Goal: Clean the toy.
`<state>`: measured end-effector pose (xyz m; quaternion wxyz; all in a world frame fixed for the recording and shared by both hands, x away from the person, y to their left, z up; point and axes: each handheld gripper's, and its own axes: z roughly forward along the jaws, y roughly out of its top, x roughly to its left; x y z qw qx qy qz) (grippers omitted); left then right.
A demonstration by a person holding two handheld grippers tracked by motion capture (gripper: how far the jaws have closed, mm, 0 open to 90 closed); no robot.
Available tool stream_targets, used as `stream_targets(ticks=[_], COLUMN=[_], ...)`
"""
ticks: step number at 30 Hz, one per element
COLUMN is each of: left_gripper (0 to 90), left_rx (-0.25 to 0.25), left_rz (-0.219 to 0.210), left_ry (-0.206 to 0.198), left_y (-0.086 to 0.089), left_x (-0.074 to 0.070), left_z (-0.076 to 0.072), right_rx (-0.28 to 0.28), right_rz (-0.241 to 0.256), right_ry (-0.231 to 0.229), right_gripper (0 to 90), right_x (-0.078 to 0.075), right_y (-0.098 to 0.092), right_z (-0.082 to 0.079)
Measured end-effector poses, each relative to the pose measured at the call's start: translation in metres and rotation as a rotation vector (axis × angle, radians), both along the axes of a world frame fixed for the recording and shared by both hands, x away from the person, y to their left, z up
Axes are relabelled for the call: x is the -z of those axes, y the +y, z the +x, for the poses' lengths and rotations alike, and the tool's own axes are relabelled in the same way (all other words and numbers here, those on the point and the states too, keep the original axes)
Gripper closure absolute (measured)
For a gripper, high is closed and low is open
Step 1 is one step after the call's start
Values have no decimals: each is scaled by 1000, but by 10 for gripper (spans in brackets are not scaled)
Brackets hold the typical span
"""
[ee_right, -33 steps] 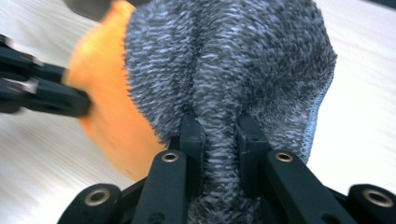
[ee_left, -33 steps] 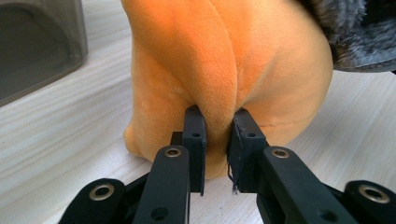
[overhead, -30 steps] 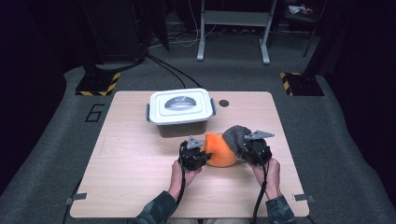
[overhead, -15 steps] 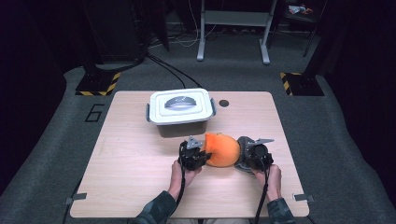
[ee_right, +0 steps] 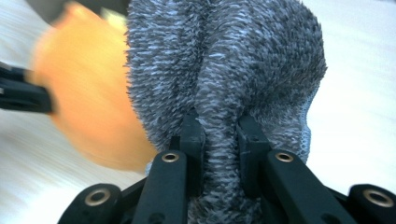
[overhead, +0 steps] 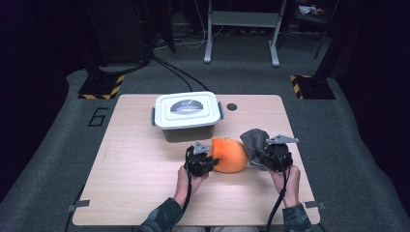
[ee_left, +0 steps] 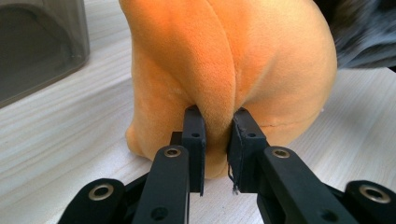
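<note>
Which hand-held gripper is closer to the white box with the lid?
Left. The left hand-held gripper sits just in front of the box, pinching the orange plush. The right hand-held gripper is farther right, gripping grey fabric.

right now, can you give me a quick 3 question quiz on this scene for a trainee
1. True or false: the left gripper has its fingers pinched on a fold of the orange plush.
2. What does the right gripper hold? A) the lidded container B) the grey fuzzy cloth C) nothing
3. Fill in: the lidded container stands on the table on the ___ side of the orange plush, away from the person.

Key
1. True: both fingers press a ridge of the plush between them.
2. B: its fingers clamp a fold of the grey fuzzy cloth.
3. far
</note>
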<state>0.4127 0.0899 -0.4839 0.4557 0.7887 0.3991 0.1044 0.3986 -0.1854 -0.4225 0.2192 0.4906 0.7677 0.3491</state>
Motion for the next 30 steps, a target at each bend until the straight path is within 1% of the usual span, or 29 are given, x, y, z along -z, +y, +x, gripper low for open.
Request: stream_targets(ticks=[1, 4, 5, 7, 8, 9, 10, 12, 13, 15, 19, 20, 21, 23, 25, 27, 28, 30], left_gripper=[781, 780, 780, 778, 777, 776, 775, 772, 771, 764, 731, 719, 707, 658, 584, 503, 466, 423], left_rx=[0, 0, 0, 0, 1, 0, 2, 2, 3, 11, 8, 7, 6, -12, -18, -37, -41, -35], left_rz=[0, -1, -1, -2, -1, -1, 3, 1, 1, 11, 11, 7, 8, -9, -2, 12, 8, 22], left_ry=[0, 0, -1, -1, -1, -1, 1, 3, 1, -2, -10, -9, -14, -21, -22, -19, -11, -14], left_y=[0, 0, 0, 0, 0, 0, 0, 0, 0, 0, 0, 0, 0, 0, 0, 1, 1, 2], left_x=[0, 0, 0, 0, 0, 0, 0, 0, 0, -1, -1, -1, -2, -1, -2, -2, -2, 0], left_z=[0, 0, 0, 0, 0, 0, 0, 0, 0, 0, 0, 0, 0, -1, -1, -1, -2, -3], right_rx=[-3, -43, -51, -78, -95, -97, -112, -113, -123, -111, -109, -110, -100, -107, -94, -91, -90, -86], right_rz=[6, 4, 10, 4, -5, -6, -21, -21, -30, -24, -34, -39, -38, -43, -40, -37, -37, -37], right_ry=[-10, -43, -45, -49, -47, -35, -26, -10, -9, 3, 1, 0, 2, 1, -1, 7, 5, 6], right_gripper=[760, 760, 760, 760, 760, 760, 760, 760, 760, 761, 761, 761, 761, 761, 761, 761, 761, 761], right_x=[-5, -16, -19, -20, -20, -18, -15, -9, -7, -3, 0, 0, 1, 1, 2, 2, 2, 3], right_y=[3, 11, 15, 24, 28, 33, 37, 42, 42, 46, 46, 46, 47, 46, 46, 45, 44, 43], right_z=[-2, -7, -9, -10, -9, -9, -7, -5, -3, -2, 0, 1, 1, 2, 3, 3, 4, 5])
